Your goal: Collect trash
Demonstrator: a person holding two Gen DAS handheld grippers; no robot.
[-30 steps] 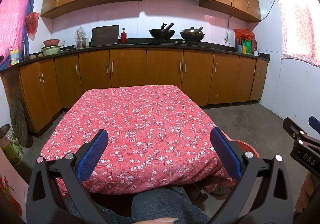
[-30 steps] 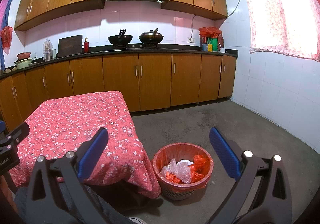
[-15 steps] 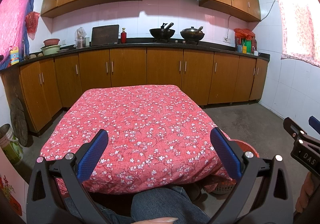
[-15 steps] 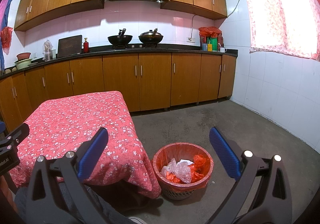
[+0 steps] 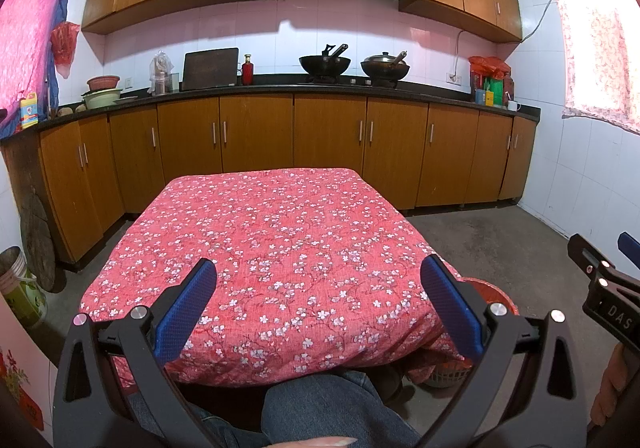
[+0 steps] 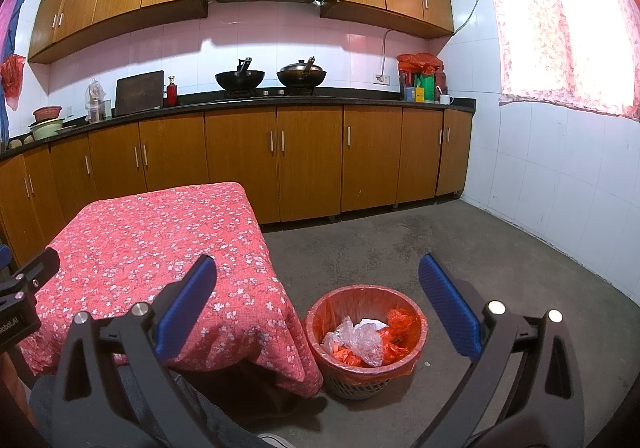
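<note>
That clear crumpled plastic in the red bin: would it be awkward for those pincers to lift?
Probably easy to lift. The clear plastic looks thin and crumpled, so likely very light and floppy, sagging when raised. Its glossy surface may slip from the pads. It lies loose among red bags in the bin, so neighbours might snag.

White capitals "DAS" stand on the black plastic body of the right hand-held gripper (image 5: 612, 312), seen at 3 o'clock in the left wrist view; the word runs past the frame edge. In the right wrist view, at 9 o'clock, the black plastic body of the left hand-held gripper (image 6: 18, 312) carries white letters reading "obot.AI", the start cut off. The yellow bottle with a red and blue label (image 5: 29, 111) on the dark kitchen table bears print too small to read.
</note>
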